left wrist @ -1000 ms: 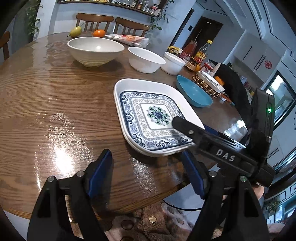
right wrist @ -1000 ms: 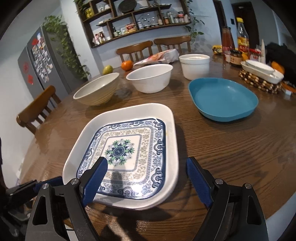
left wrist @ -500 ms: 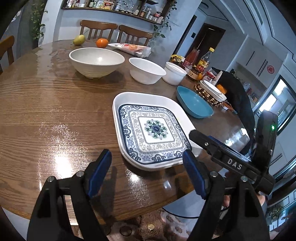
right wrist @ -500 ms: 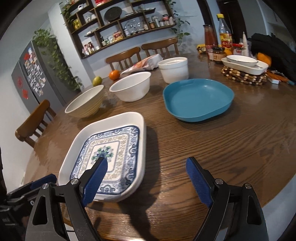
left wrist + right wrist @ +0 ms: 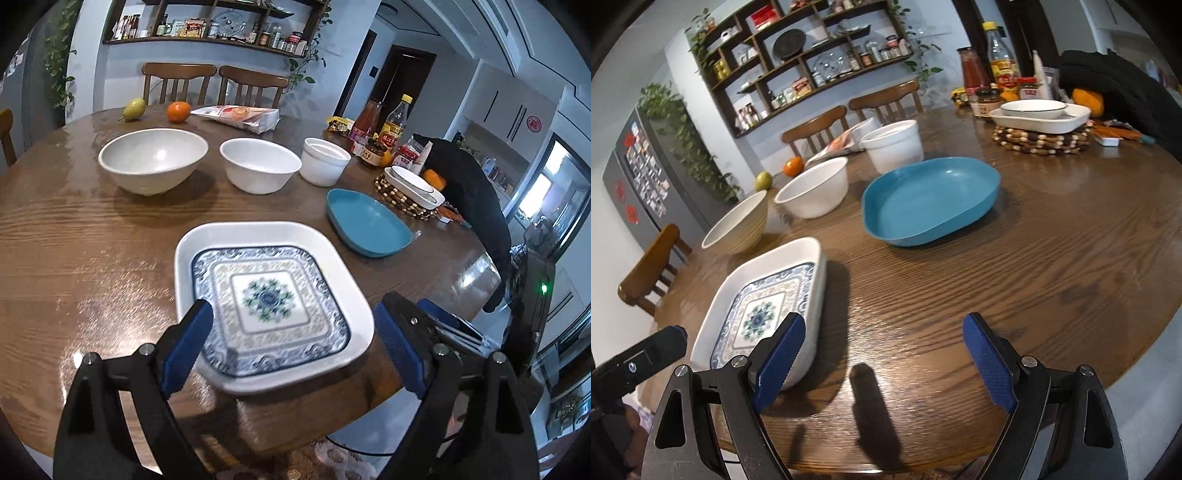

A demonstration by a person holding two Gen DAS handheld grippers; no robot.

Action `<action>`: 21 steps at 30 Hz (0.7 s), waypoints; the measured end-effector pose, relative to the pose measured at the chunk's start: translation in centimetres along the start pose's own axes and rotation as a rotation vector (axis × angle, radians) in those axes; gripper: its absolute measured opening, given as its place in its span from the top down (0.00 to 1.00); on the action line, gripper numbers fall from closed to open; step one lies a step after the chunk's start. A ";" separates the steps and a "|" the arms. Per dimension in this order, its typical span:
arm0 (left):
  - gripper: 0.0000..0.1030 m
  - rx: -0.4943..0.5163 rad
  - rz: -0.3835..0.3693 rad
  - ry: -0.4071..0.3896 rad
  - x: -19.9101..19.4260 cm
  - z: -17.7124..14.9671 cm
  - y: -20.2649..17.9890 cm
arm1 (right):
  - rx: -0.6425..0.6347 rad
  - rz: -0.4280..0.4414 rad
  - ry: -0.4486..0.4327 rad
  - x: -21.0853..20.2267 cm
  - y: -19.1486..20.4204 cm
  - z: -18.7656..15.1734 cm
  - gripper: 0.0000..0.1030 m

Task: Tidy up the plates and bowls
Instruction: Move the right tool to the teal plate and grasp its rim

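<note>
Left wrist view: your left claw (image 5: pixel 291 350) is released, jaws just been opening, and hangs over the near edge of the round wooden surface (image 5: pixel 74 240) with the white square patterned plate (image 5: pixel 271 299) showing between its blue pads (image 5: pixel 186 343); pads not pressing it. That plate lies flat near the near edge. The teal rounded plastic plate (image 5: pixel 365 223) sits further in toward the right edge, just apart from it. Along the far side stand the large cream bowl (image 5: pixel 153 158), the white medium bowl (image 5: pixel 258 164) and the small white straight-sided bowl (image 5: pixel 323 158), none stacked.

Right wrist view: your right claw (image 5: pixel 882 365) is released too, nothing between its jaws, bare wood below, aimed toward the teal plate.

Step in hand looks like: patterned plate set, going for the next plate. Probably you need to bring the right claw onto the teal plate's near rim, pinch it, lift clear, then lay it onto the patterned plate. Bowls are not yet nested; they come after.
</note>
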State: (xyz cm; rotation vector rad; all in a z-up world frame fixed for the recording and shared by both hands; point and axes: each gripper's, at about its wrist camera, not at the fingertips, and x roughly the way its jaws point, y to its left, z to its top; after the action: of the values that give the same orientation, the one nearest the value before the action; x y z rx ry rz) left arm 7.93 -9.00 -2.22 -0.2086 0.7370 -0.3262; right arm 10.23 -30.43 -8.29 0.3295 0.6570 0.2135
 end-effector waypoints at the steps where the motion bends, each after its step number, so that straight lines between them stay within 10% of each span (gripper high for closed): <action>1: 0.13 -0.003 -0.003 -0.001 0.2 0.2 -0.2 | 0.003 -0.004 -0.004 -0.1 -0.3 0.1 0.15; 21: 0.12 0.054 0.008 0.032 6.0 5.9 -6.3 | 0.067 -0.045 -0.125 -1.3 -5.7 6.1 0.01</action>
State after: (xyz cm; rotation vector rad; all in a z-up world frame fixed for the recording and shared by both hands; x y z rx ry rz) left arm 14.80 -16.60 0.22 -0.1493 0.7596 -0.3420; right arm 13.55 -37.50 -5.12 0.3892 0.5479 0.1268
